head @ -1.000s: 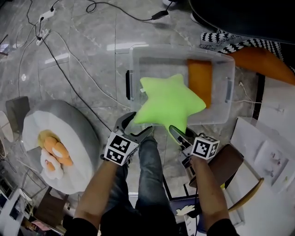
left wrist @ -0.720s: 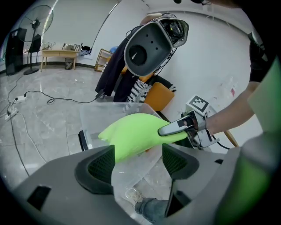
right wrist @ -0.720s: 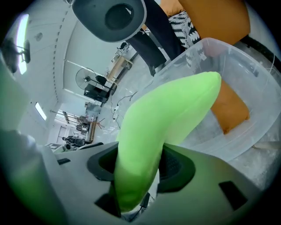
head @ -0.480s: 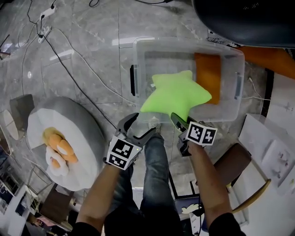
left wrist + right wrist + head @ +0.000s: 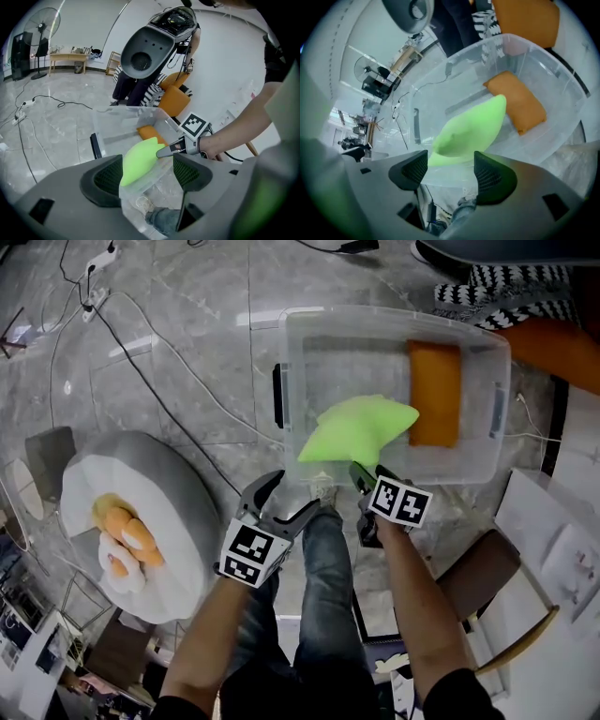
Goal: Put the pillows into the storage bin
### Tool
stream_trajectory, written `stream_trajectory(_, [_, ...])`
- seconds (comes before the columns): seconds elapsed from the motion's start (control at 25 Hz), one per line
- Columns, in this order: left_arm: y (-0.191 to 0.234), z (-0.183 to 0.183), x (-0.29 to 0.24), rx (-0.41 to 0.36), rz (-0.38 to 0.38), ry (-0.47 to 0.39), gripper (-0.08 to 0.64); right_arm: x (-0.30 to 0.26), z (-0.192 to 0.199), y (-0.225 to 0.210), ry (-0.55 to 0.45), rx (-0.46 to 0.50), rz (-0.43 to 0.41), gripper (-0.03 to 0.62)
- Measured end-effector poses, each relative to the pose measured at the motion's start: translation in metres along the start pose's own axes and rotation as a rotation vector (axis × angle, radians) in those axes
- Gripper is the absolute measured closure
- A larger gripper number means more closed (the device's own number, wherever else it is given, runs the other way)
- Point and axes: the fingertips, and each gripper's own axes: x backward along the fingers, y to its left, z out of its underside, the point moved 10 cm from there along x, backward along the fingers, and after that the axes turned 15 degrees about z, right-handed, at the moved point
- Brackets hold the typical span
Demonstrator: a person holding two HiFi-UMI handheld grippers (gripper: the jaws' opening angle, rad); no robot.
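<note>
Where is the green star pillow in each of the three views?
Head view: the green star pillow is at the centre, in the near part of the clear storage bin.
Left gripper view: the green star pillow is at lower centre.
Right gripper view: the green star pillow is at the centre.
Shared landmark: the orange pillow in the bin, seen in every view.
</note>
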Motion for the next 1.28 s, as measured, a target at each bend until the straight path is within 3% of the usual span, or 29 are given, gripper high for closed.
stream_trajectory(0.16, [-0.006,0.003,0.000,0.001,0.003,-0.001,0.206,0.018,0.004,0.010,-0.054,0.147,-0.002,0.280])
stream_trajectory(0.48, [-0.015,-0.010,0.008,-0.026,-0.005,-0.050,0.207,0.065,0.003,0.007,-0.158,0.195,-0.005,0.281])
stream_trajectory(0.6, [-0.021,-0.024,0.023,-0.065,-0.027,-0.089,0.231,0.101,0.000,0.017,-0.275,0.229,-0.013,0.296])
stream_trajectory(0.76, [-0.035,-0.050,0.053,-0.139,-0.053,-0.175,0.299,0.159,-0.002,0.044,-0.468,0.302,-0.020,0.397])
stream_trajectory(0.96, [-0.064,-0.088,0.107,-0.245,-0.090,-0.242,0.397,0.237,0.006,0.081,-0.652,0.276,-0.054,0.476])
stream_trajectory(1.16, [-0.106,-0.127,0.177,-0.314,-0.113,-0.317,0.423,0.323,0.013,0.110,-0.812,0.227,-0.104,0.512])
stream_trajectory(1.28, [-0.134,-0.142,0.225,-0.353,-0.134,-0.365,0.456,0.373,0.019,0.129,-0.904,0.264,-0.127,0.520])
